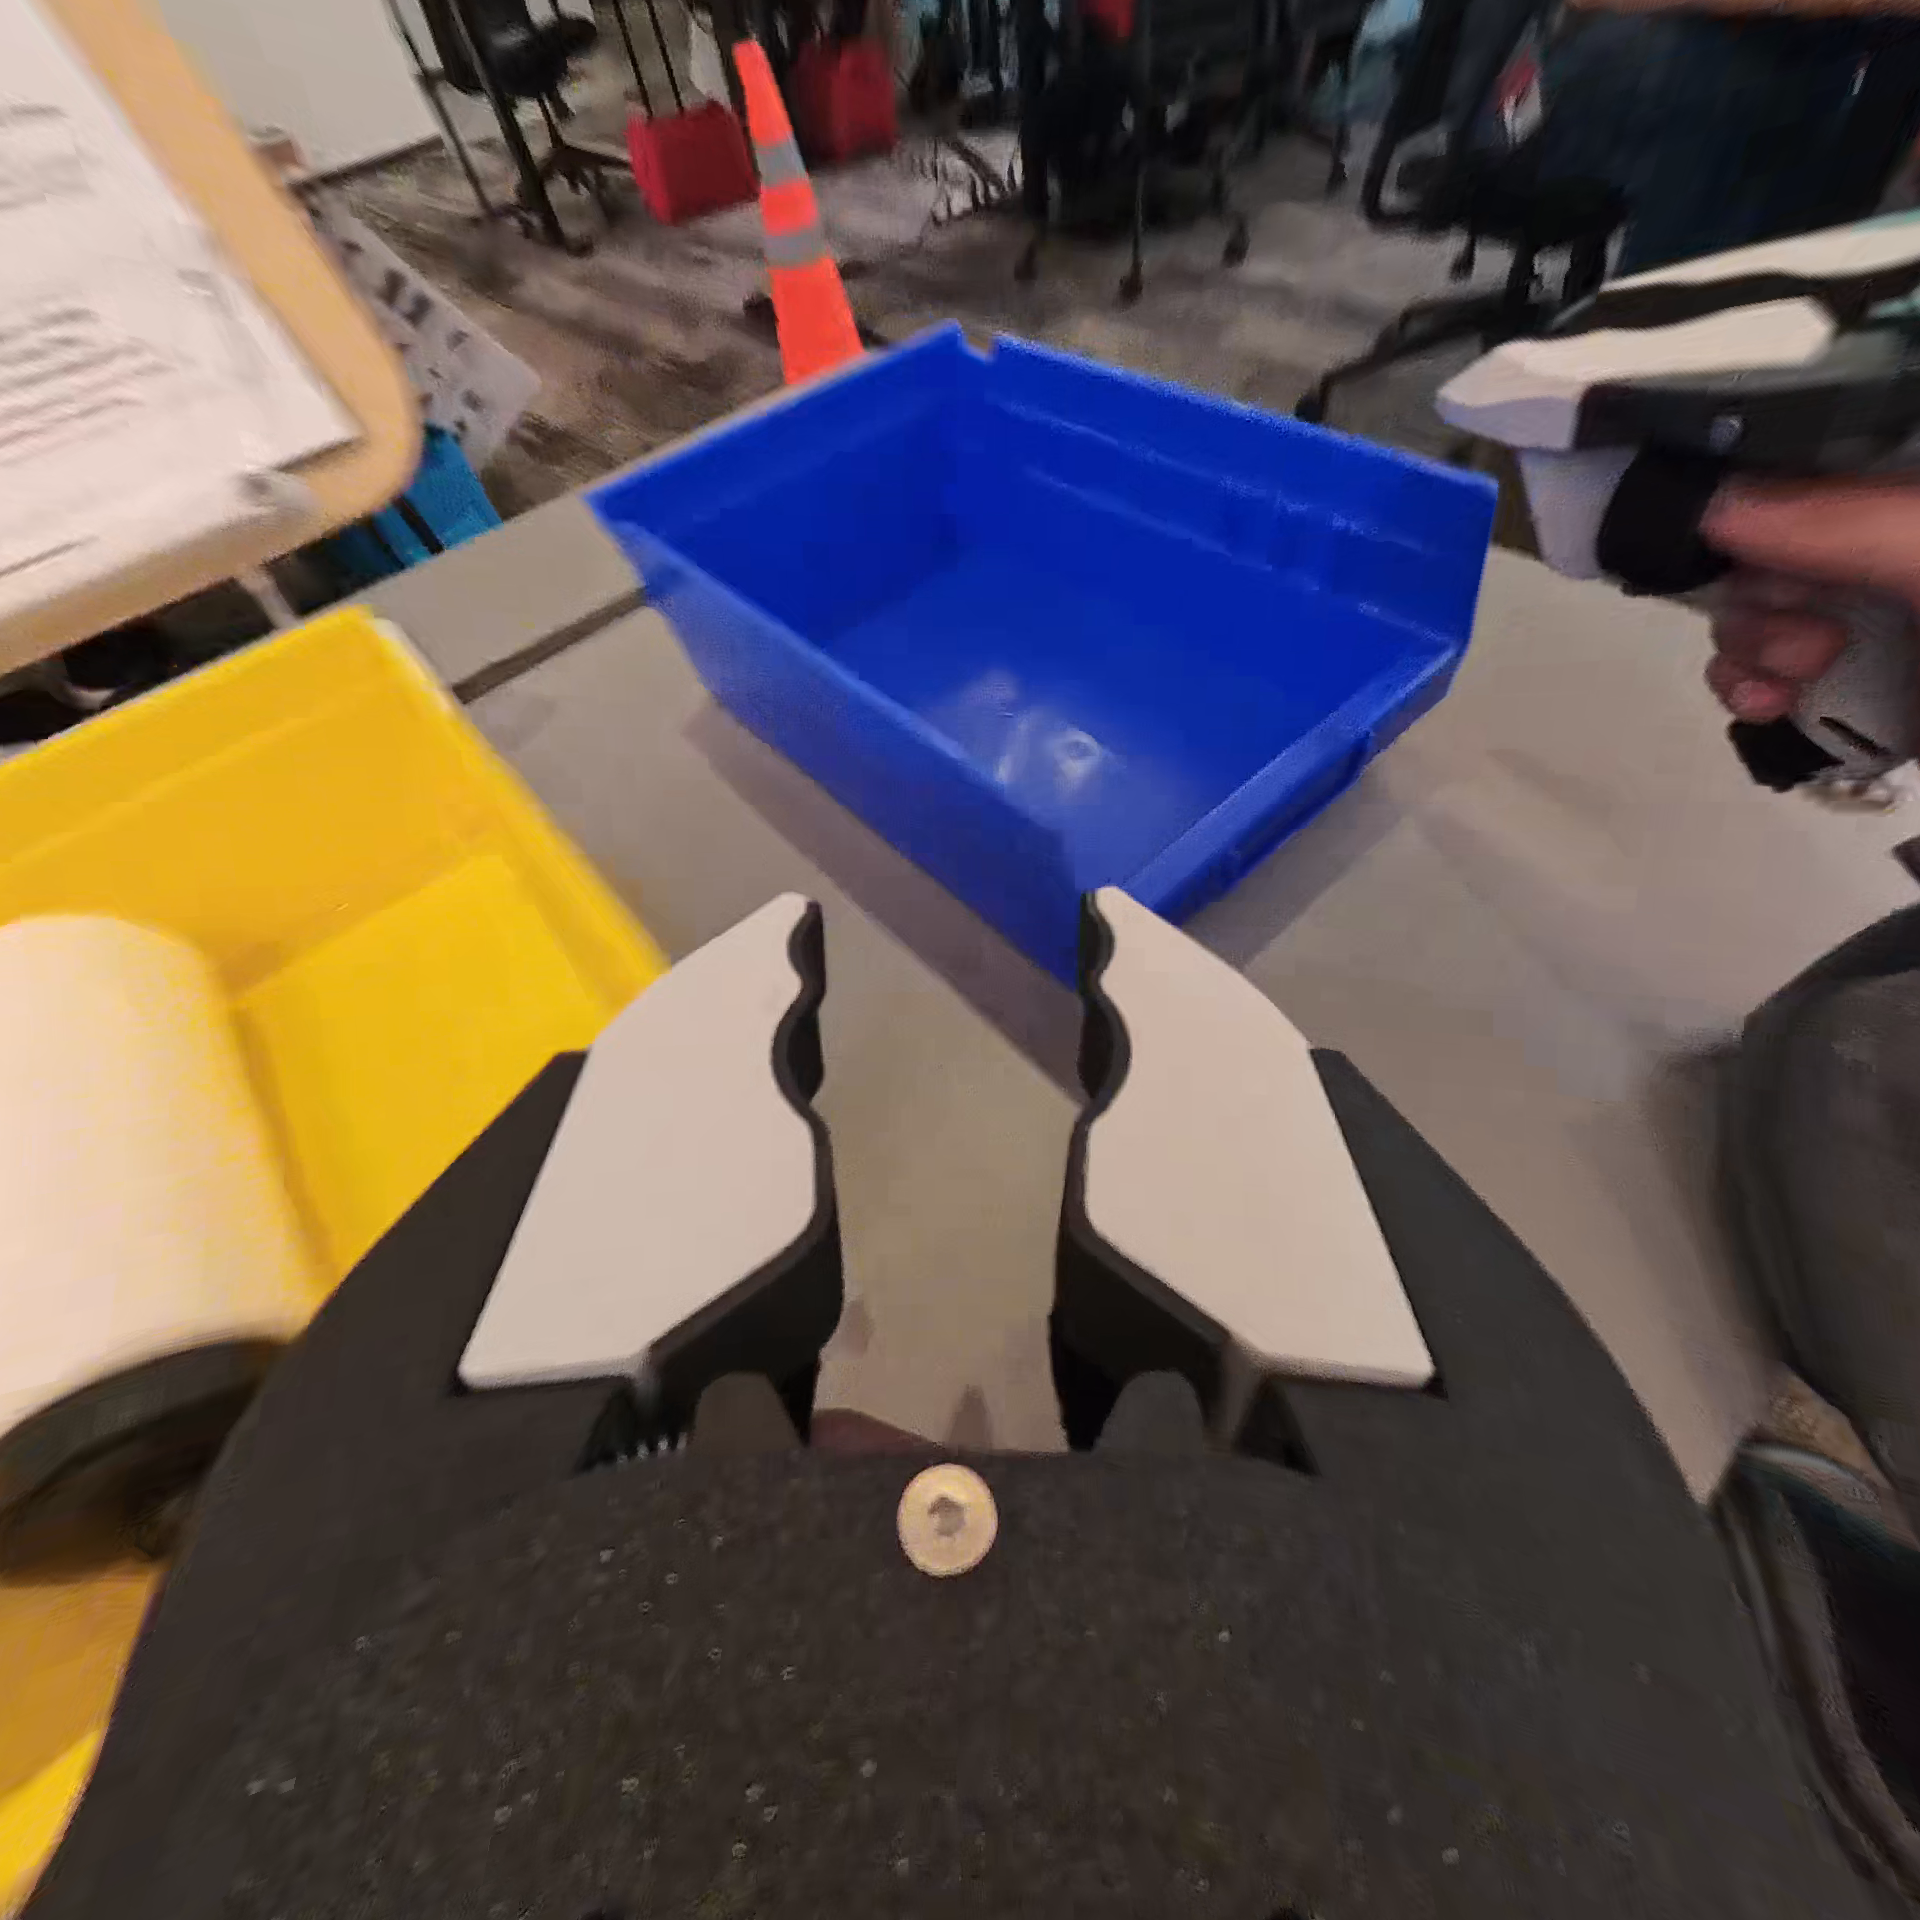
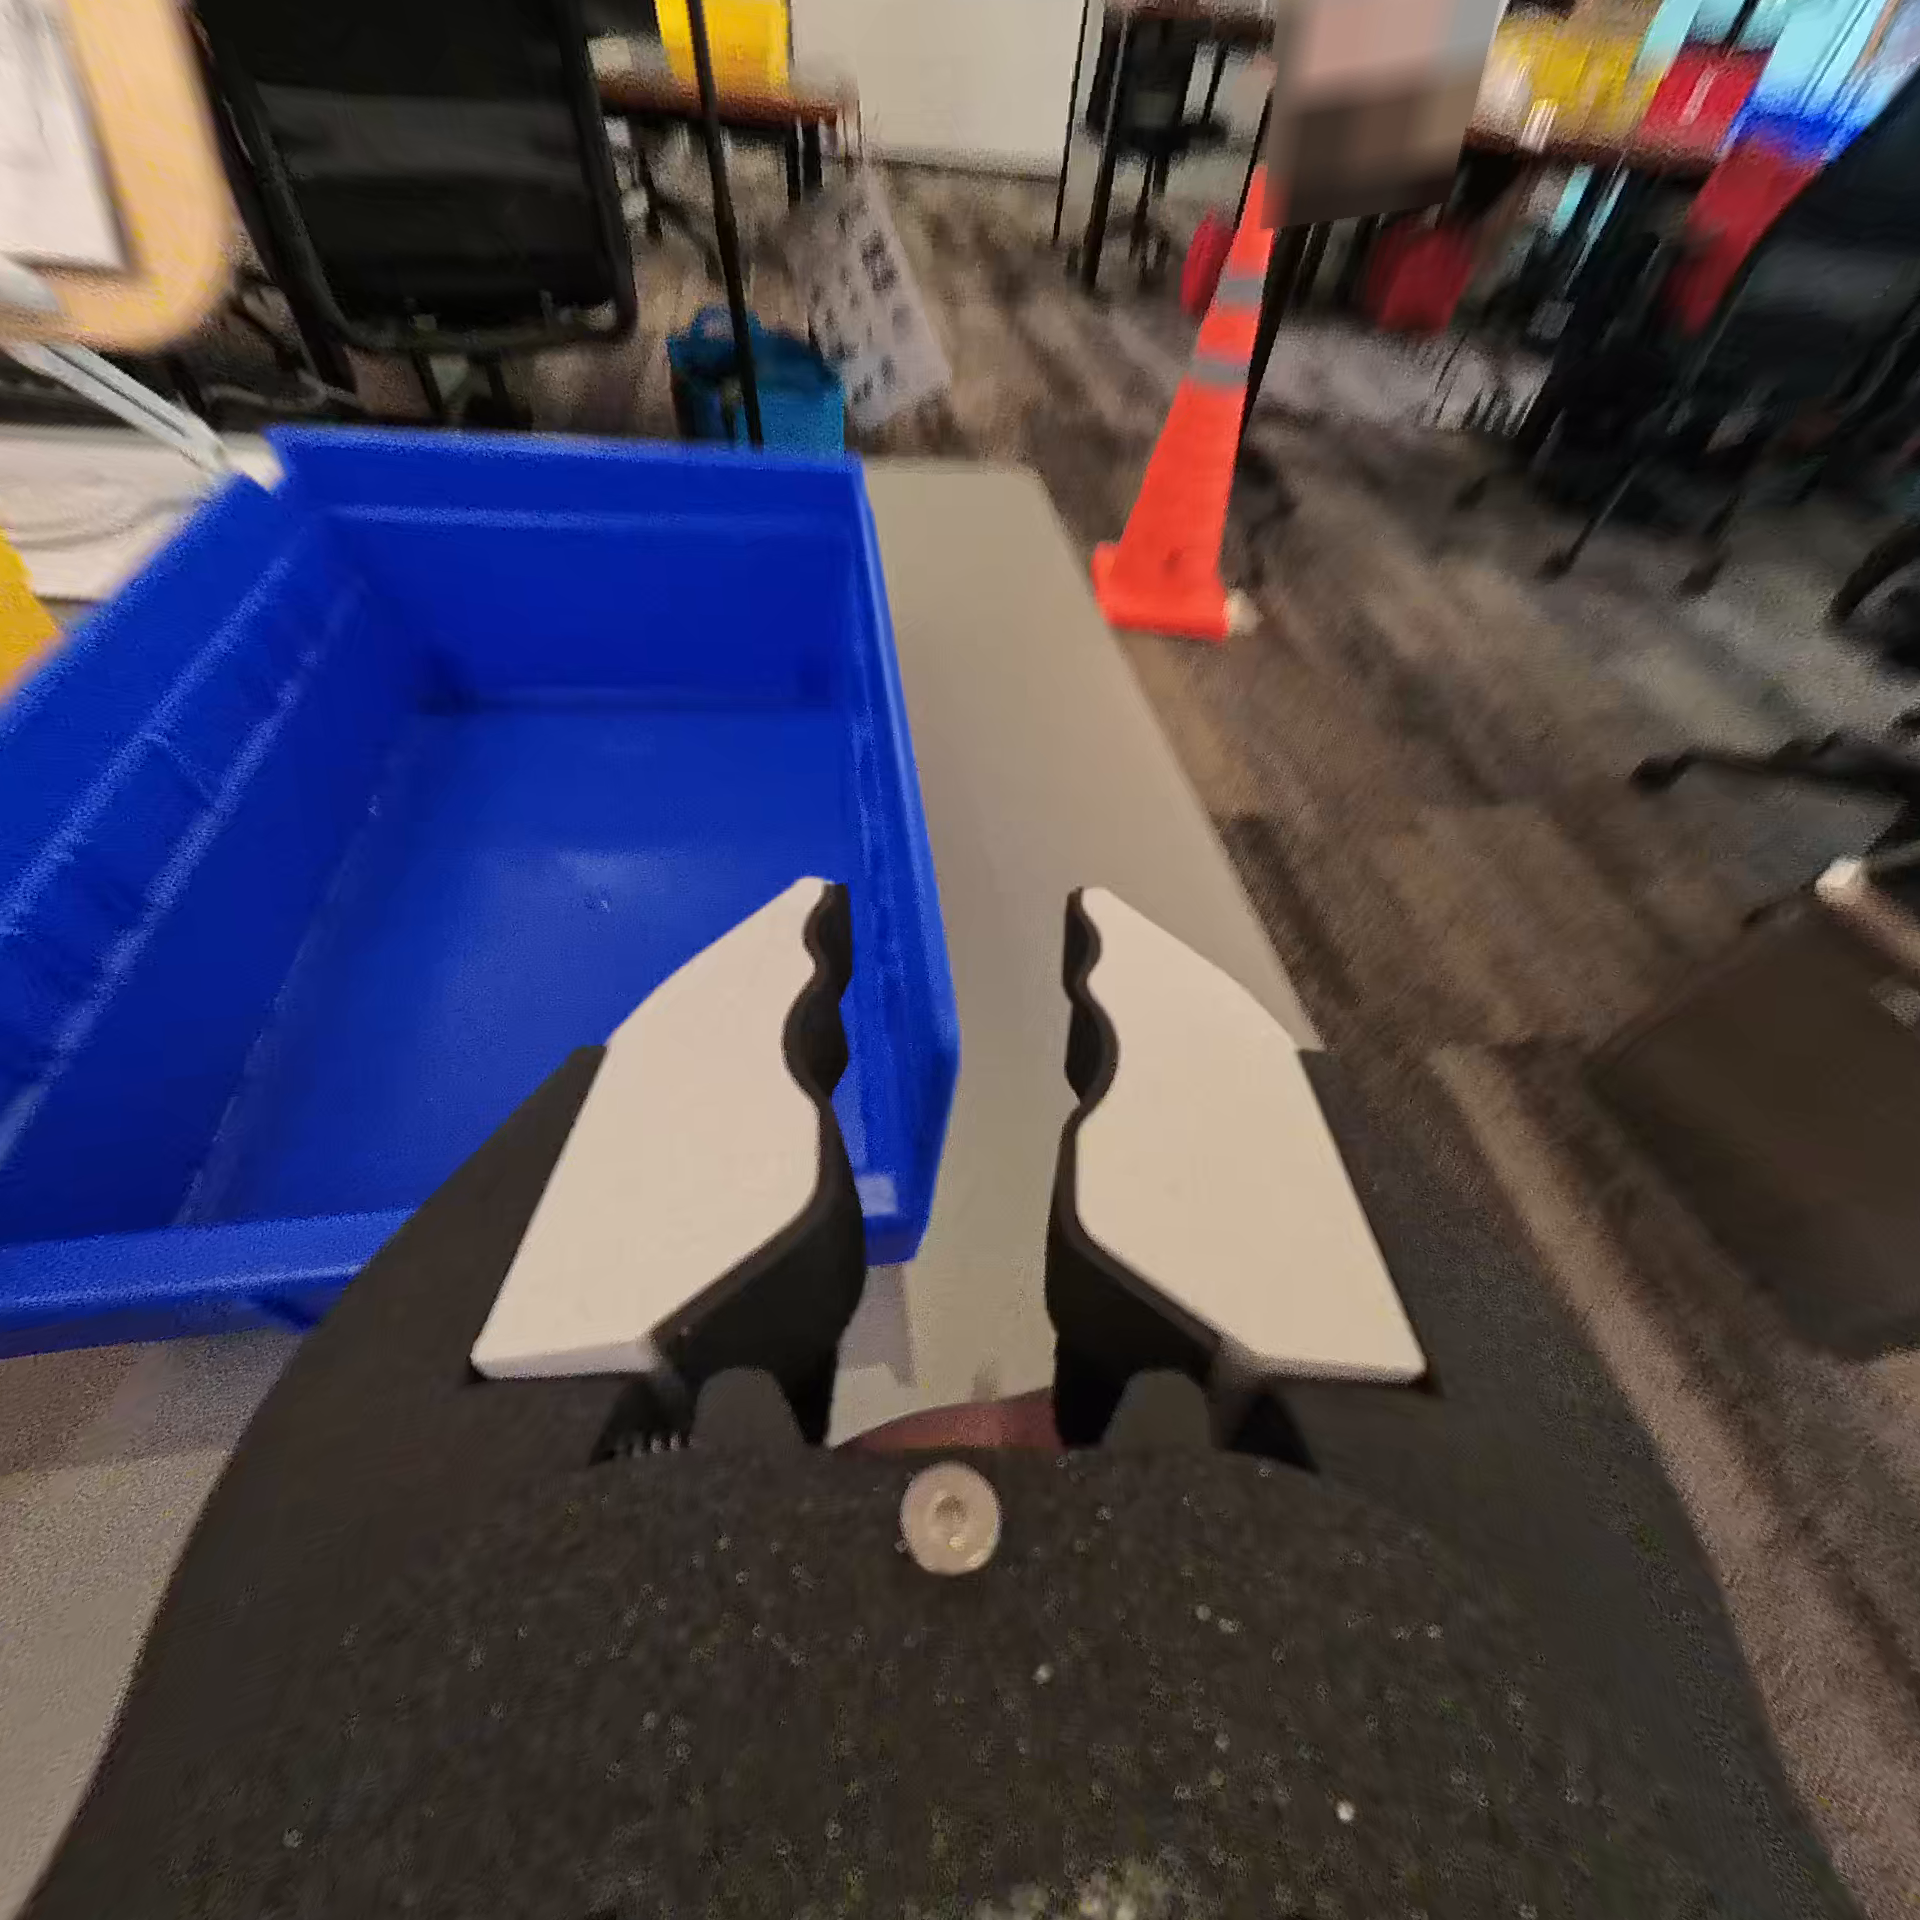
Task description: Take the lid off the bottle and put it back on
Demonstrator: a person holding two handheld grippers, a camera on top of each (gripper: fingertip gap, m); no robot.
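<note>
- The bottle appears to be the pale cylinder lying on its side in the yellow bin, at the left edge of the left wrist view; blur hides whether it really is the bottle. Its dark end, probably the lid, points toward the camera.
- Its long axis runs roughly along the view's depth, parallel to the gripper's fingers, not across them.
- It lies to the left of the left gripper and just beside it, so the left is by judgement the nearer one; reaching it calls for a swing leftward.
- The left gripper stands partly open, a moderate gap between its fingers, holding and touching nothing, above the grey table.
- The right gripper is likewise partly open and empty, over the right wall of the empty blue bin. No bottle shows in the right wrist view.
- The right gripper is well apart from the yellow bin, beyond the blue one.
</note>
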